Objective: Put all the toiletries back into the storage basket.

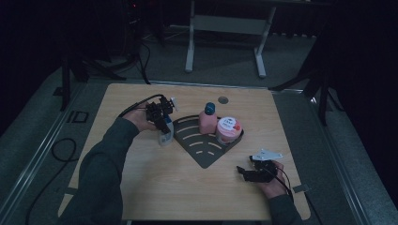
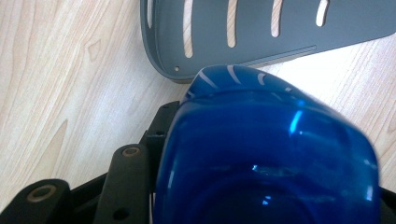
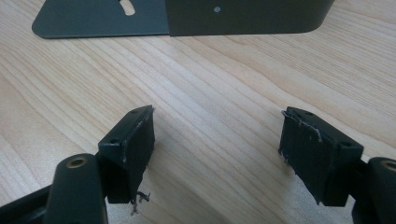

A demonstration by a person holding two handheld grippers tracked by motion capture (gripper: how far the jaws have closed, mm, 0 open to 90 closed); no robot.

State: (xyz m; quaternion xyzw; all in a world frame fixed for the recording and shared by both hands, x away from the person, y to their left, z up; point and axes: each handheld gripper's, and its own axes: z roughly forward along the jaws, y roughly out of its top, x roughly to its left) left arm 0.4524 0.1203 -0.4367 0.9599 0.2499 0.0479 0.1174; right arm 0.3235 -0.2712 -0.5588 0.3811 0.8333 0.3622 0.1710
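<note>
Two grippers are at work over one pale wooden worktop (image 1: 155, 183), which carries a dark grey fan-shaped slotted tray (image 1: 206, 150) near its centre. Inside the tray stand a pink bottle with a dark teal cap (image 1: 208, 119) and, just beside it toward the right, a pink tub with a white lid (image 1: 228, 130); the two appear to touch, though that cannot be confirmed. Off the tray's left edge, a small clear bottle with a blue cap (image 1: 165, 136) stands on the worktop, just beside the rim. The left gripper (image 1: 163, 123) points down onto this bottle. In the left gripper view, the blue cap (image 2: 266, 154) sits between the black fingers (image 2: 126, 182), which are closed on it. The right gripper (image 1: 244, 172) rests low at the near right, well apart from the tray. In the right gripper view, its fingers (image 3: 128, 149) stand apart with bare wood between them.
</note>
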